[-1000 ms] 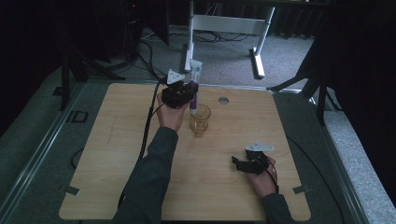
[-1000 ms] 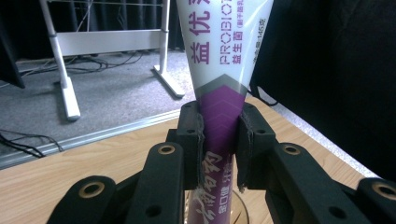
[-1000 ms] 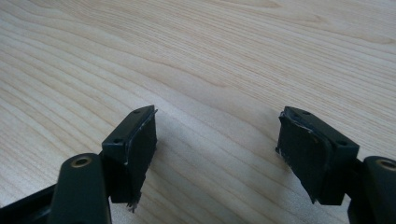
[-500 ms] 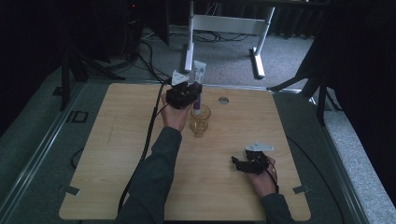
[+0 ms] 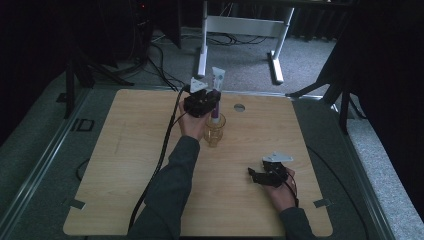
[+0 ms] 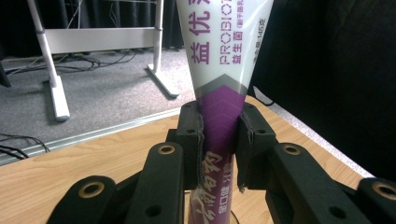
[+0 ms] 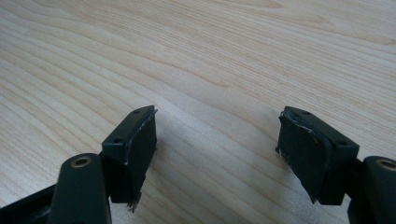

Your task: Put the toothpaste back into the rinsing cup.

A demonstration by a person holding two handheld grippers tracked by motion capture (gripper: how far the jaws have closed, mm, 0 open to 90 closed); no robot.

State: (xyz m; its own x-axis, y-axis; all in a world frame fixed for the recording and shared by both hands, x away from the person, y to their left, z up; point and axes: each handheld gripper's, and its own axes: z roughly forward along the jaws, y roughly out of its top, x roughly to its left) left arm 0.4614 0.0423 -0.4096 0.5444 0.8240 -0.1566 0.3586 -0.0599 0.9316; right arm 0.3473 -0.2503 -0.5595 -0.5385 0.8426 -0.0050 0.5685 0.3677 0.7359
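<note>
Bench (image 5: pixel 125 165), wooden, carrying one glass (image 5: pixel 214 131) near its far middle; a tube (image 6: pixel 223 84), white above and purple below, is held upright with its lower end at or inside the glass mouth. Left gripper (image 5: pixel 202 102): fingers (image 6: pixel 192 140) are closed on the purple part of the tube, both pads pressed against its sides. Right gripper (image 7: pixel 217 154): fingers are spread wide with nothing between them, held low over bare wood, well apart from the glass. Risks, as judged: the light glass could be tipped or pushed if the tube is lowered off-centre against its rim, since it is not steadied by the other hand; the tall tube could lean and topple the glass once released; the soft tube could be squeezed out of shape by the grip. Hidden: the cap end of the tube is cut off in the left gripper view; how deep it sits in the glass cannot be made out in the dim high view.
</note>
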